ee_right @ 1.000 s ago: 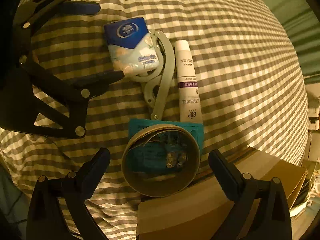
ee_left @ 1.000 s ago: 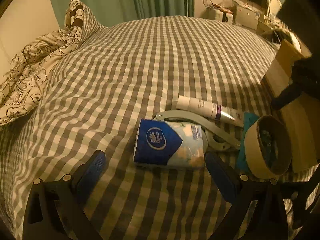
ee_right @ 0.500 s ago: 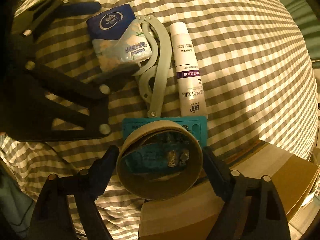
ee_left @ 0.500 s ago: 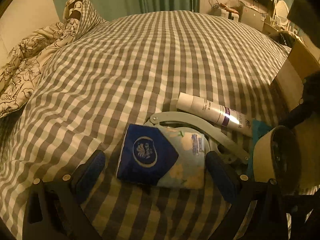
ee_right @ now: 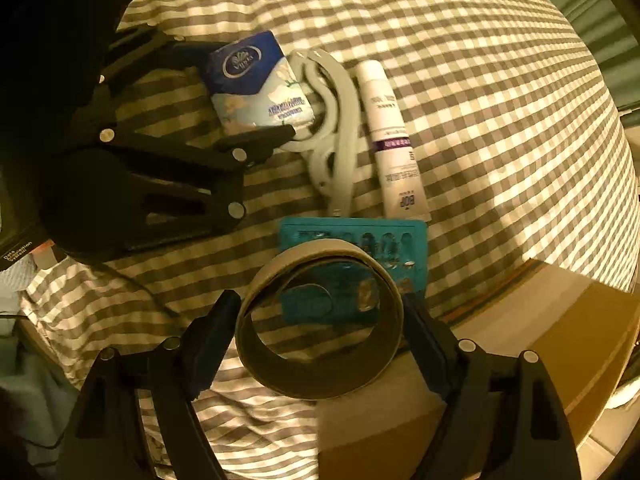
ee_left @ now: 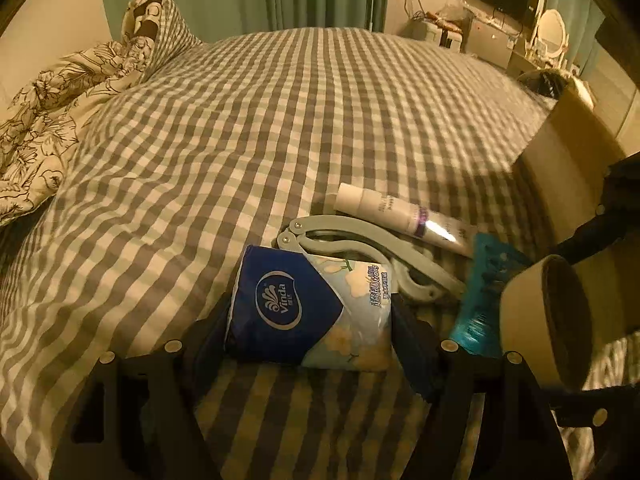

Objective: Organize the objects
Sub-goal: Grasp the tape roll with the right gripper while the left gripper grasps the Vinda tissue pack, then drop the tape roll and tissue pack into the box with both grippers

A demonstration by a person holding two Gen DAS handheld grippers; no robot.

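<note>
Both grippers hold something: the left gripper [ee_left: 310, 328] has its two fingers pressed against the sides of a blue and floral tissue pack [ee_left: 308, 306], and the right gripper [ee_right: 320, 334] is closed across a brown tape roll [ee_right: 318, 320], one pad on each side of the ring. On the left wrist view the tissue pack sits at 6 o'clock of the frame on the grey checked bedspread [ee_left: 280, 120], its blue end toward 9 o'clock. A grey plastic opener tool [ee_left: 360, 248] lies just beyond the pack at 1 o'clock from it, partly under the pack's floral end. A white tube [ee_left: 400, 216] lies just beside the opener, farther toward 1 o'clock. A teal blister card [ee_left: 480, 288] lies at 3 o'clock from the pack, touching the tape roll's edge in view. On the right wrist view the roll is seen end-on, the teal card showing through its hole; whether the roll is touching the bed cannot be told. A cardboard box [ee_right: 540, 340] stands at 4 o'clock of that frame, at the bed's edge. A floral quilt [ee_left: 52, 112] is bunched at 10 o'clock on the left view.
</note>
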